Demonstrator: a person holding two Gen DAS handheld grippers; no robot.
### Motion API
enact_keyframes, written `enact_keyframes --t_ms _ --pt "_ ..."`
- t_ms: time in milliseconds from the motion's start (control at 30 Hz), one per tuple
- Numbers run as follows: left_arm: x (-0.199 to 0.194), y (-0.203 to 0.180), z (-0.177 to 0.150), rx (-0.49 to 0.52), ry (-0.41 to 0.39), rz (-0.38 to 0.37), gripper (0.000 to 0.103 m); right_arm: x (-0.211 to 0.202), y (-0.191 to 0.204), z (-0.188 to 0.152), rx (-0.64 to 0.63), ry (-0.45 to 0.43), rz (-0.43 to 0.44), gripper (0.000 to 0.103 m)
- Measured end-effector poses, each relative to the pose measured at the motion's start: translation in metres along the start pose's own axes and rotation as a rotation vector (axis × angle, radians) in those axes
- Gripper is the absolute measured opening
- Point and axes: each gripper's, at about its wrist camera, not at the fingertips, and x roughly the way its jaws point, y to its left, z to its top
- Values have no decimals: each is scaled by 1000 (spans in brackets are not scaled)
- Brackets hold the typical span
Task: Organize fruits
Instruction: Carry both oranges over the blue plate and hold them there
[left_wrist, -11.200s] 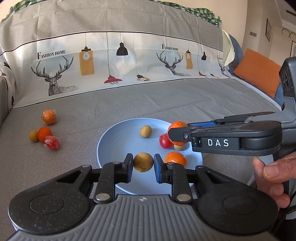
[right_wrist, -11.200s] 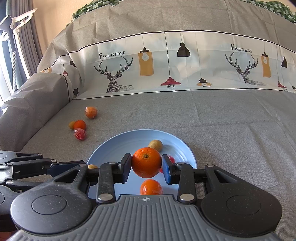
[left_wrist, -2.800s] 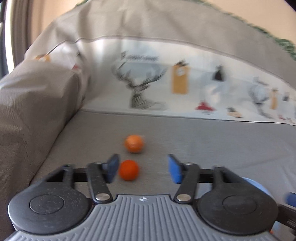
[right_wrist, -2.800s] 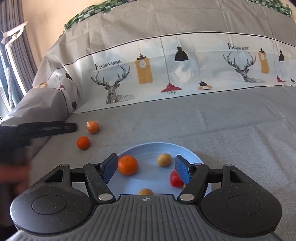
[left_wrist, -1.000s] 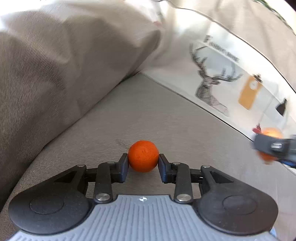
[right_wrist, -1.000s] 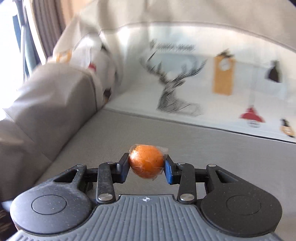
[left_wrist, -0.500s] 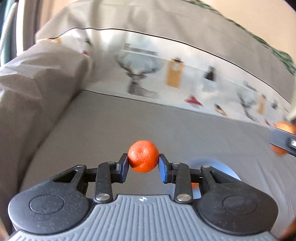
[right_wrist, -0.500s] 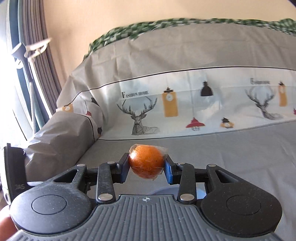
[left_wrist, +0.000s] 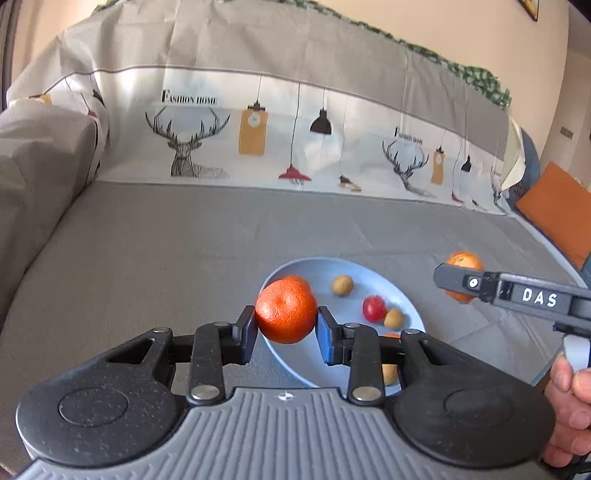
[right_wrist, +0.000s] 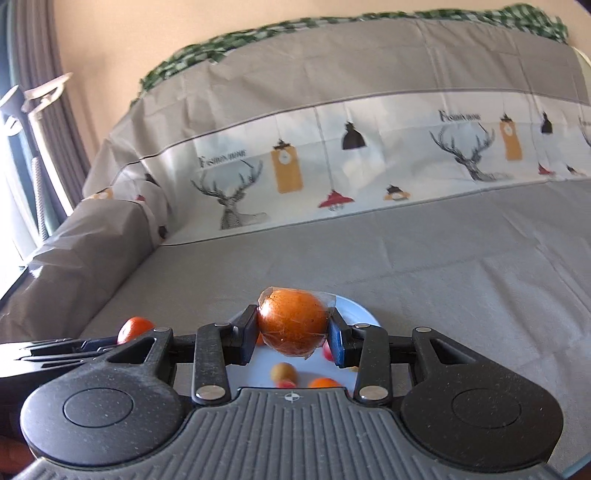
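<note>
Two oranges pinched in two grippers above and beside the blue plate (left_wrist: 288, 363).

Left gripper (left_wrist: 286, 325) clamped on a bare orange (left_wrist: 286, 312), pads pressing both sides, held over the plate's left rim. Right gripper (right_wrist: 292, 334) clamped on a plastic-wrapped orange (right_wrist: 293, 321), seen from the left wrist view just off the plate's right edge, clear of the cover. On the plate: a second orange (left_wrist: 299, 278) at the far left part, a brown fruit (left_wrist: 342, 285) toward the far side, a red fruit (left_wrist: 373, 308) and another brown fruit (left_wrist: 393, 318) touching near the right rim, more fruit partly hidden behind the near finger. Plate resting on a grey sofa cover (left_wrist: 166, 251), with the deer-and-lamp printed backrest (left_wrist: 258, 136) behind the plate. Fingers of a hand (left_wrist: 570, 402) at the lower right of the plate, on the right gripper's handle.
</note>
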Motion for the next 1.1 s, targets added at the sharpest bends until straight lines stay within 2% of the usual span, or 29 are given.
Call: enact_keyframes --t_ms 367,767,1100 --pt "23 -22 -9 94 35 -37 38 17 -1 -8 -28 36 -7 40" --pt "45 -25 -10 109 70 -48 38 41 -1 -9 -34 62 -15 40" --pt "48 -28 -12 128 75 -50 38 46 4 -11 -48 77 -19 40"
